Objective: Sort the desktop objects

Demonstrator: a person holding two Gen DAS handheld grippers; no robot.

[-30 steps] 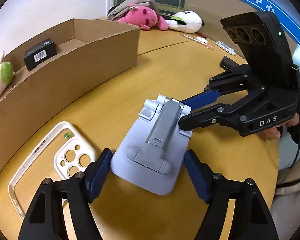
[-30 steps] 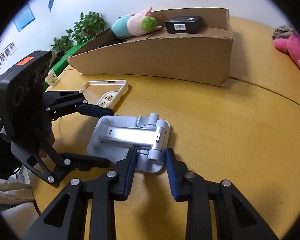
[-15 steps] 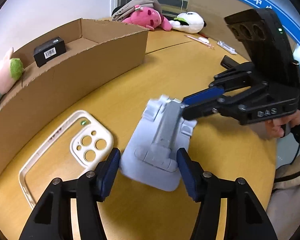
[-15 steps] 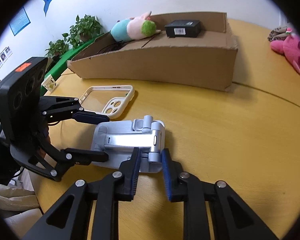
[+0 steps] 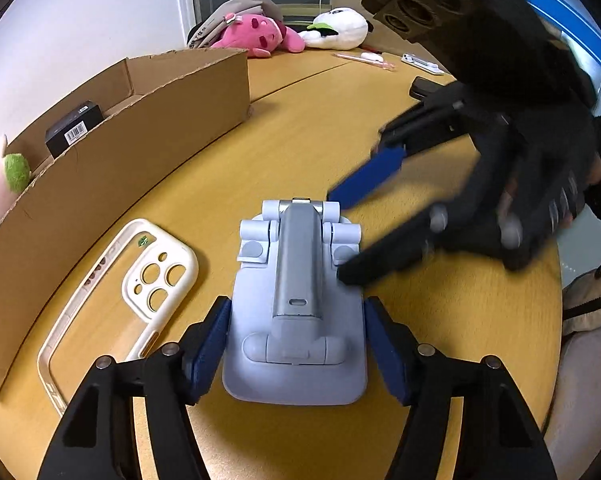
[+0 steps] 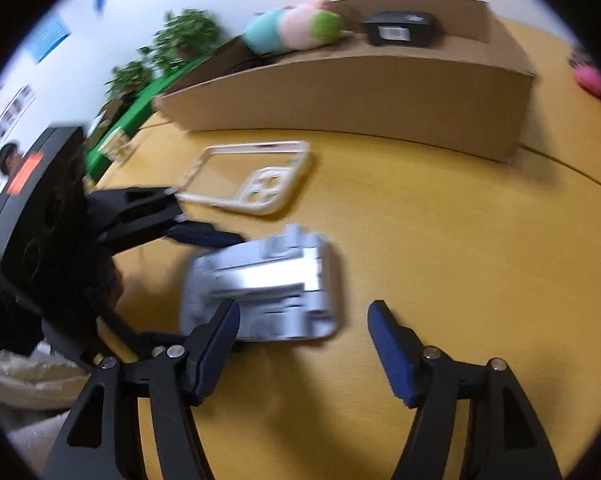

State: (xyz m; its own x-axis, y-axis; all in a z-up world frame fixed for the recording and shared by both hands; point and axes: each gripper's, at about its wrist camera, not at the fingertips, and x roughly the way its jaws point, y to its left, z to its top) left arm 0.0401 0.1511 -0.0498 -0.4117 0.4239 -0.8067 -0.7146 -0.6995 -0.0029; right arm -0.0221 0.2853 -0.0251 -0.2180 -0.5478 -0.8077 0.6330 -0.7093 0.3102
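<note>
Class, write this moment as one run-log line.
left gripper: straddling phone stand | right gripper: jaws just opened, off stand | phone case: beside stand | table

Pale grey-blue phone stand [image 5: 296,320], cream phone case [image 5: 156,276] — brown cardboard box [image 5: 112,172], yellow table [image 5: 440,360]

Your way forward is walled off by the cardboard box [image 5: 112,152]; the phone case [image 5: 112,300] lies left of the stand [image 5: 296,320], and bare table [image 5: 300,120] opens beyond.

Beyond the yellow table [image 5: 300,128], a pink plush [image 5: 260,36] lies beside a white plush [image 5: 338,32]; potted plants [image 6: 180,40] line the wall.
</note>
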